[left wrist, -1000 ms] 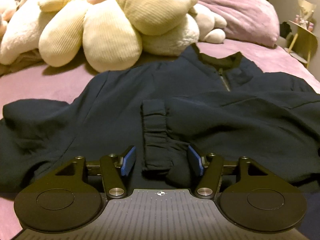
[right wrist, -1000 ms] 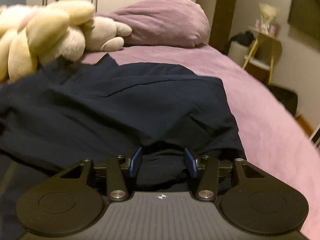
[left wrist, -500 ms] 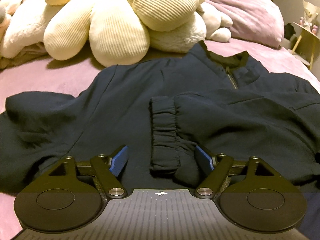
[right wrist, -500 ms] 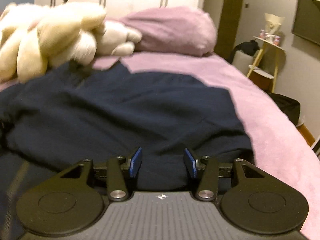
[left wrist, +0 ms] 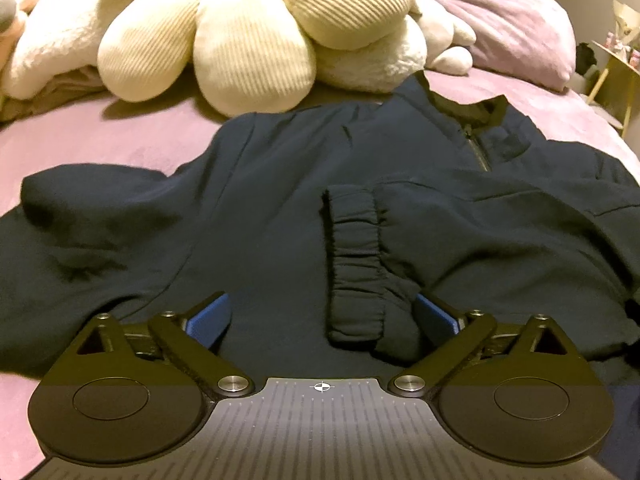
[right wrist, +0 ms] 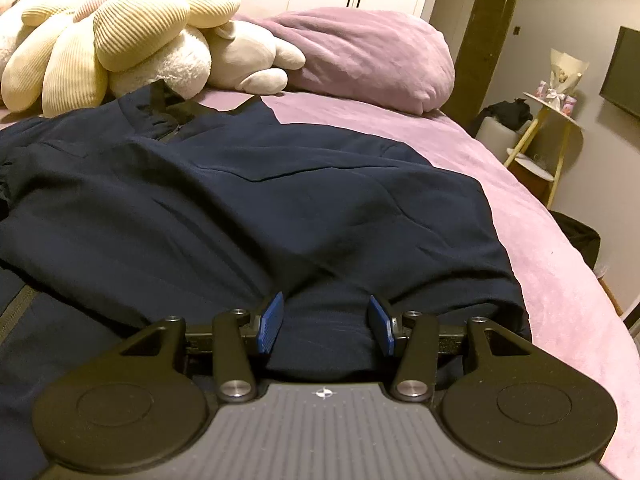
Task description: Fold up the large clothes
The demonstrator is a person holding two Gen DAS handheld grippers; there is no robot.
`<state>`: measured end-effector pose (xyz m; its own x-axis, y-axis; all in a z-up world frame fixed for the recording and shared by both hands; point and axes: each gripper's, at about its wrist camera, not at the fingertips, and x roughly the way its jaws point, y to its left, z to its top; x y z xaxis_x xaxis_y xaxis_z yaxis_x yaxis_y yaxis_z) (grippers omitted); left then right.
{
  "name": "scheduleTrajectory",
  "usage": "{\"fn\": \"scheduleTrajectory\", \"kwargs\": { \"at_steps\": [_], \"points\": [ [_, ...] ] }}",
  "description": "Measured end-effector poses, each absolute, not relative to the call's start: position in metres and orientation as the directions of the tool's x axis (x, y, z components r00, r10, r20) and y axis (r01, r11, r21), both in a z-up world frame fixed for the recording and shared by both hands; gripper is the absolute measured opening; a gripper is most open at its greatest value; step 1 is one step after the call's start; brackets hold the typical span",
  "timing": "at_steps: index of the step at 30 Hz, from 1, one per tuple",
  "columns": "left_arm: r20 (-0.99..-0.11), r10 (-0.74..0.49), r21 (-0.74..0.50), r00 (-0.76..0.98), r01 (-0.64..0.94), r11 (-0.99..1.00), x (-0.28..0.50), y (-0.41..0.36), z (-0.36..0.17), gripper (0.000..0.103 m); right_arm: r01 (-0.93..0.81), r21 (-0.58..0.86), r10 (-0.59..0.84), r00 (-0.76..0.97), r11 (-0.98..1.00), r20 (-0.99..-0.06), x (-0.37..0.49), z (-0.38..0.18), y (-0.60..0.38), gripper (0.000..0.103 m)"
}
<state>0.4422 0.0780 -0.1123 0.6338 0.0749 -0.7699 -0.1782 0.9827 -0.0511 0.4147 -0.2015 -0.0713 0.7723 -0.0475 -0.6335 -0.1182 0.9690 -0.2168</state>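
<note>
A dark navy zip jacket (left wrist: pixel 280 200) lies spread on the pink bed, collar toward the plush toys. Its right sleeve is folded across the chest, and the ribbed cuff (left wrist: pixel 354 264) lies in the middle. My left gripper (left wrist: pixel 320 316) is open wide just in front of the cuff and holds nothing. In the right wrist view the jacket (right wrist: pixel 280 208) fills the foreground. My right gripper (right wrist: pixel 325 322) is open with its blue pads either side of a fold of the jacket's right edge, without pinching it.
Big cream plush toys (left wrist: pixel 248 28) and a pink pillow (right wrist: pixel 360 56) lie at the head of the bed. The bed's right edge (right wrist: pixel 568 280) drops toward a small yellow-legged side table (right wrist: pixel 552 128) and a dark bin.
My left gripper has opened wider, from around the cuff to well clear of it. My right gripper has pulled back a little and shifted its view; its jaws stay open.
</note>
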Motion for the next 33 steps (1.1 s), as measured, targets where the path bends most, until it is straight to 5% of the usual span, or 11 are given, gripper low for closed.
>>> {"fn": "scheduleTrajectory", "kwargs": {
  "at_steps": [8,14,20,25,27,33],
  "points": [
    [-0.647,0.044,-0.213,0.761,-0.236,0.948,0.342,0.176,-0.072,0.102,-0.052,-0.293,-0.146,0.775,0.955,-0.614,0.4,-0.053,-0.193,0.052],
    [-0.662,0.231,-0.344,0.714,-0.562,0.752,0.27,0.321,-0.097,0.101,-0.038,0.015,0.039,0.803,0.999,-0.594,0.312,-0.018,-0.203,0.052],
    [-0.696,0.274,-0.541,0.664,-0.736,0.407,0.225,0.432,-0.139,0.061,-0.047,0.246,0.202,0.731,0.968,-0.652,0.249,-0.038,-0.197,0.05],
    [-0.648,0.274,-0.672,0.711,-0.702,0.235,0.217,0.473,-0.156,0.039,-0.009,0.251,0.183,0.711,0.968,-0.68,0.243,-0.045,-0.188,0.05],
    [-0.665,0.267,-0.663,0.697,-0.716,0.217,0.222,0.483,-0.159,0.018,0.0,0.24,0.171,0.703,0.971,-0.69,0.247,-0.045,-0.185,0.05],
    [-0.615,0.276,-0.645,0.739,-0.672,0.362,0.227,0.473,-0.136,0.009,0.014,0.213,0.142,0.702,0.977,-0.698,0.249,-0.045,-0.178,0.051]
  ]
}}
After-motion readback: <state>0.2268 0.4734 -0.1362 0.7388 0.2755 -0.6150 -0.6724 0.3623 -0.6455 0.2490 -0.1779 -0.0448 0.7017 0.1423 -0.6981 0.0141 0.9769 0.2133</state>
